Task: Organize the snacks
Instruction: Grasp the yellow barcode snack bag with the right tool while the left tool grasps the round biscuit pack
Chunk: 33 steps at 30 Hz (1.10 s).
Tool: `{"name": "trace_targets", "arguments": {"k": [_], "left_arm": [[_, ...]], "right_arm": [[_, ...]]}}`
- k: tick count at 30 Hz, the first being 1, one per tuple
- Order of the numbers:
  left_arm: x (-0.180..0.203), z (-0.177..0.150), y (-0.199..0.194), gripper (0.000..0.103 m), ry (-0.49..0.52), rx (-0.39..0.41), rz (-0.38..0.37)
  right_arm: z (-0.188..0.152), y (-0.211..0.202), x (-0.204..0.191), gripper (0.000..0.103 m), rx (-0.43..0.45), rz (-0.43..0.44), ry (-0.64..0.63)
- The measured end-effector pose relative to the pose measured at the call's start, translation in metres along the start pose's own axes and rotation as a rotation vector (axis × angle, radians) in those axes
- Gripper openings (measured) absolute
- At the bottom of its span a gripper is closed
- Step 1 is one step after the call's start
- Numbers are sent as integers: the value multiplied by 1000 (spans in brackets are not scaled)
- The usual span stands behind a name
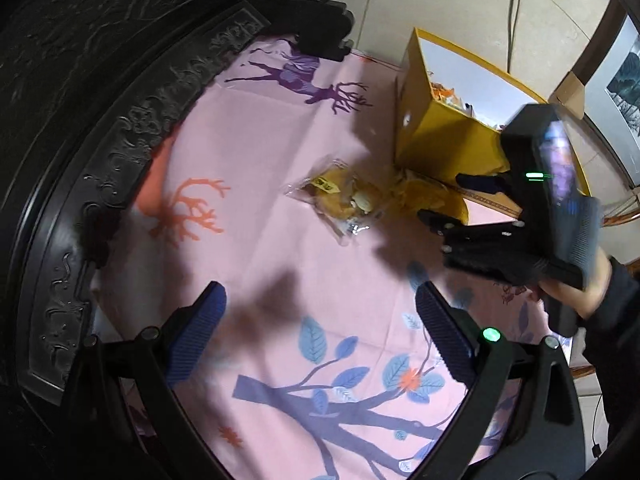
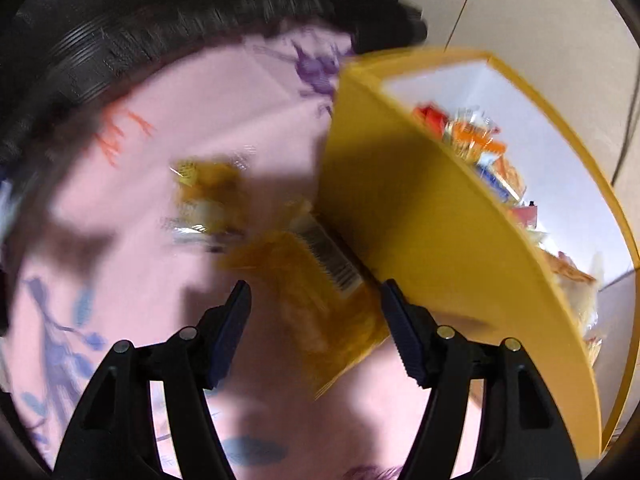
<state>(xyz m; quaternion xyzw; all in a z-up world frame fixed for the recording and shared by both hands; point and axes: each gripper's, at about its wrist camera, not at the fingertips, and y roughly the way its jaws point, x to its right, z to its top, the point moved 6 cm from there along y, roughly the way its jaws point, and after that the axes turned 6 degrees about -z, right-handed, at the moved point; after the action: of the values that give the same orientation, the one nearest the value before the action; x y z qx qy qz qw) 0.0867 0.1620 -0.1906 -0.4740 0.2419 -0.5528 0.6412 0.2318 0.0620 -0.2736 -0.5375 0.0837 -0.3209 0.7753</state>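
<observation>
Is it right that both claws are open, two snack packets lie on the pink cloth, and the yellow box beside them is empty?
Not quite: the yellow box already holds several snack packets, as the right wrist view shows. The rest stands.

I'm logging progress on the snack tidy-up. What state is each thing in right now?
Yellow cardboard box: open, upright, wrapped snacks inside.
Clear-wrapped snack packet: lying on the pink printed cloth, outside the box.
Yellow barcoded snack bag: lying against the box's foot.
Left gripper: open, empty.
Right gripper: open, above the yellow bag.
</observation>
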Motion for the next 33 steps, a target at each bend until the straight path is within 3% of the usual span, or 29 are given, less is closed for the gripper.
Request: {"name": "trace_targets", "arguments": {"k": [3, 4, 5, 6, 7, 14, 26, 33], "left_arm": [[1, 2, -3, 97, 5, 7, 0], [1, 2, -2, 97, 10, 7, 0], [2, 4, -1, 97, 15, 6, 3], [3, 4, 1, 97, 18, 4, 3], [4, 5, 4, 97, 20, -1, 1], [3, 17, 34, 97, -59, -31, -27], [-7, 59, 118, 97, -265, -22, 143], [-13, 77, 142, 97, -329, -50, 188]], "right_arm": [[-3, 24, -9, 68, -41, -34, -45], [-2, 23, -11, 68, -8, -36, -47], [-2, 25, -10, 63, -11, -10, -16], [-1, 25, -5, 47, -13, 16, 42], [-2, 23, 1, 44, -11, 25, 82], [-30, -21, 11, 42, 39, 40, 167], [-114, -100, 12, 42, 90, 90, 360], [-131, -122, 18, 42, 96, 89, 453]]}}
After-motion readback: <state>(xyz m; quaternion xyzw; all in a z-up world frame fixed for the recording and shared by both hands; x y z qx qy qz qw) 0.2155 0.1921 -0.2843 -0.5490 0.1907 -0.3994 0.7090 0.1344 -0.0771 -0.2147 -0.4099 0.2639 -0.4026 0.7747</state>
